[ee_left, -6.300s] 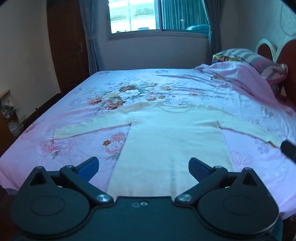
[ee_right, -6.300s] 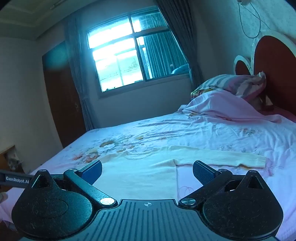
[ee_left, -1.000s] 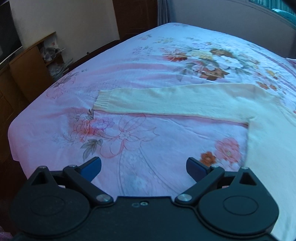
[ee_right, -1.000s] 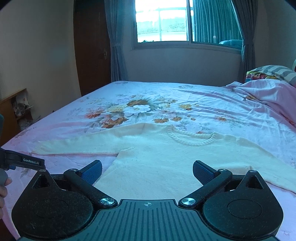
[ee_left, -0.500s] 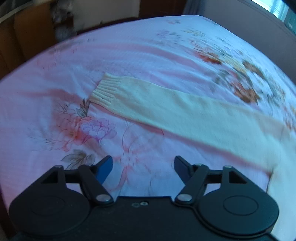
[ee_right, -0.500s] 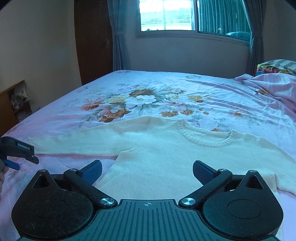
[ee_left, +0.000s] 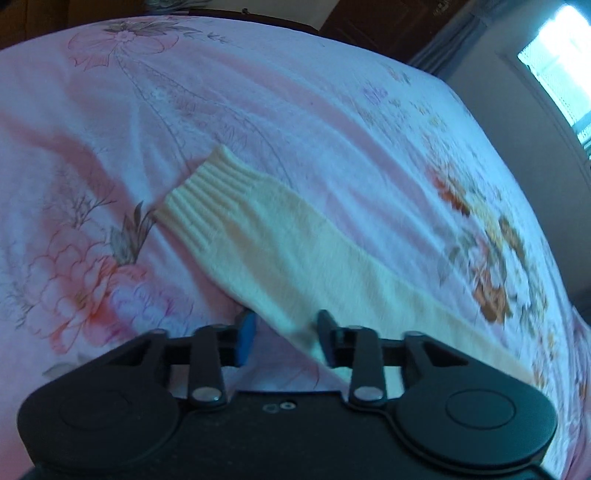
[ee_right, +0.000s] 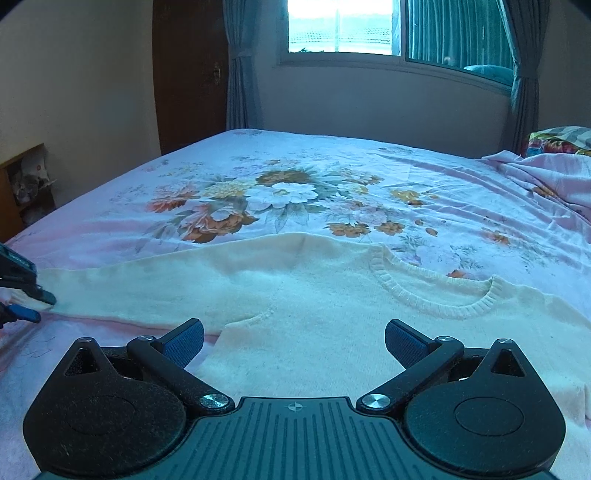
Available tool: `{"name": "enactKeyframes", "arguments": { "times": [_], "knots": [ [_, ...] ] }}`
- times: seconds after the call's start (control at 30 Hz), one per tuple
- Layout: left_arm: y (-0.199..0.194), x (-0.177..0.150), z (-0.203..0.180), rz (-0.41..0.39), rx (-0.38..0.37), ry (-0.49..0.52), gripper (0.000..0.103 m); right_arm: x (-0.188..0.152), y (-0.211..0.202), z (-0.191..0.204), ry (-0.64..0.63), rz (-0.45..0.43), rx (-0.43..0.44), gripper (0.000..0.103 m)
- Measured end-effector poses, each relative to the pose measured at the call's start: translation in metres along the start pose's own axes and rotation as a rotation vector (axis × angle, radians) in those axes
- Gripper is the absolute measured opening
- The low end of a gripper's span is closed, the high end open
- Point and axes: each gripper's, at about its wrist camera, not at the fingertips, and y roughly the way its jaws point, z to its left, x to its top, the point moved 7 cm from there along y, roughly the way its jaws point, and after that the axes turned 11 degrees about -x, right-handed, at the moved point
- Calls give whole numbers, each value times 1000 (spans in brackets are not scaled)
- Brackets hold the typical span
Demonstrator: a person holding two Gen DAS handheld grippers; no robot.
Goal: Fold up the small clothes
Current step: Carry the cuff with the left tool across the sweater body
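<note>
A cream knitted long-sleeved sweater (ee_right: 332, 295) lies flat, front up, on a pink bedsheet printed with large flowers (ee_right: 295, 173), which serves as the landmark here. The sweater sits on the near part of the sheet, its ribbed round neckline (ee_right: 436, 291) pointing toward the far window (ee_right: 369, 26) and its sleeves spread out to either side. In the left wrist view, the left gripper (ee_left: 286, 338) is low over the sheet at the sweater's left sleeve (ee_left: 280, 251), a little way in from the ribbed cuff (ee_left: 210, 195); its blue-padded fingers (ee_left: 246, 338) are partly closed, with the near edge of the sleeve lying between them, though whether they pinch the knit cannot be told. In the right wrist view, the right gripper (ee_right: 293, 341) hovers above the sweater's chest with its fingers spread wide, grasping nothing. A crumpled pink blanket (ee_right: 546, 173) and a striped pillow (ee_right: 561, 138) lie at the sheet's far right, and grey curtains (ee_right: 240, 74) frame the window.
</note>
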Motion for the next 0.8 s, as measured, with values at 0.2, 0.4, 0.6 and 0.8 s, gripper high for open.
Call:
{"name": "enactKeyframes", "arguments": {
  "times": [0.2, 0.4, 0.6, 0.8],
  "knots": [
    [11, 20, 5, -32, -46, -102, 3, 3, 16, -8, 30, 10, -2, 103],
    [-6, 17, -73, -97, -58, 203, 1, -1, 18, -25, 52, 22, -18, 103],
    [4, -58, -208, -1, -246, 548, 1, -6, 9, -59, 96, 25, -59, 103],
    [11, -198, -276, 262, -418, 815, 1, -20, -6, -111, 134, 38, -138, 103]
  ]
}}
